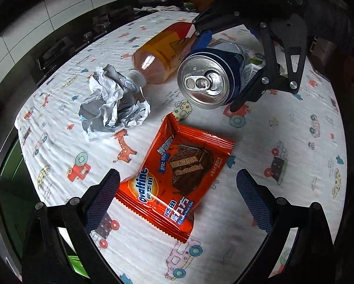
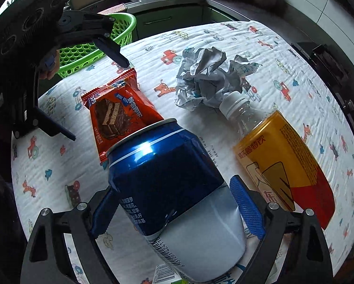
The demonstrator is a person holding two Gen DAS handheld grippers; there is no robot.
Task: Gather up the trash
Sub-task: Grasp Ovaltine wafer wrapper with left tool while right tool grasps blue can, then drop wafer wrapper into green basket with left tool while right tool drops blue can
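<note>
The right gripper is clamped on the can, its blue pads pressing opposite sides of the body at lower centre of the right wrist view. In the left wrist view the can appears at upper centre, clear of the cloth, opened top facing the camera.

Handling: the can is probably empty, hence light, thin-walled and smooth. Grip across mid-body with moderate force; excess pressure is likely to dent it.

Appearance: dark blue upper body, silver lower body with barcode, pull tab in place.

The left gripper stands apart, empty, above the snack wrapper. This orange foil pack looks light, crinkly and slippery; pinch it across its width.

A green basket sits at upper left of the right wrist view, beyond the table edge.
</note>
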